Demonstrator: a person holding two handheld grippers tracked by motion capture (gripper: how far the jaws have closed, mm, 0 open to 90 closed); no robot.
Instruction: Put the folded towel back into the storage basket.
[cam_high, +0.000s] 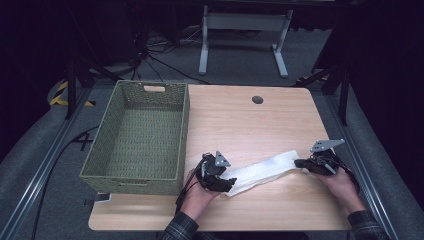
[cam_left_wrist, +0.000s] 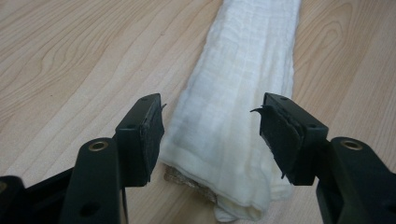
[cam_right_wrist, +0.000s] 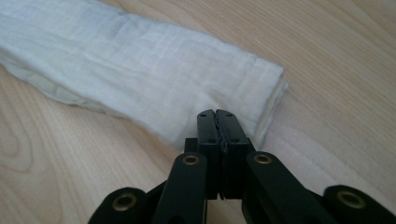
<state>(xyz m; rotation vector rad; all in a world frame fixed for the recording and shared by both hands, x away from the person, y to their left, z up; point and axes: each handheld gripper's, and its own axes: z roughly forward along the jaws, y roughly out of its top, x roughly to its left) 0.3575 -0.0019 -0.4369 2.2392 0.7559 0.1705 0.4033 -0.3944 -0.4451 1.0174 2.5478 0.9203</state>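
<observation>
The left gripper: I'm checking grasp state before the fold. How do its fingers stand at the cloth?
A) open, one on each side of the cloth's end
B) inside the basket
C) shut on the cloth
A: the left gripper has its fingers spread, the folded white cloth lying between them.

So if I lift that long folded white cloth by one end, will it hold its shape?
Probably not. The long folded white cloth looks soft, thin and creased, so it should sag. Its stacked layers may slip apart. The left gripper stands open around one end.

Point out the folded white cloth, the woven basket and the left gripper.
folded white cloth (cam_left_wrist: 233, 107), left gripper view, middle of its top layer.
woven basket (cam_high: 186, 131), high view, right wall.
left gripper (cam_left_wrist: 211, 137), left gripper view, midway between fingertips.
</observation>
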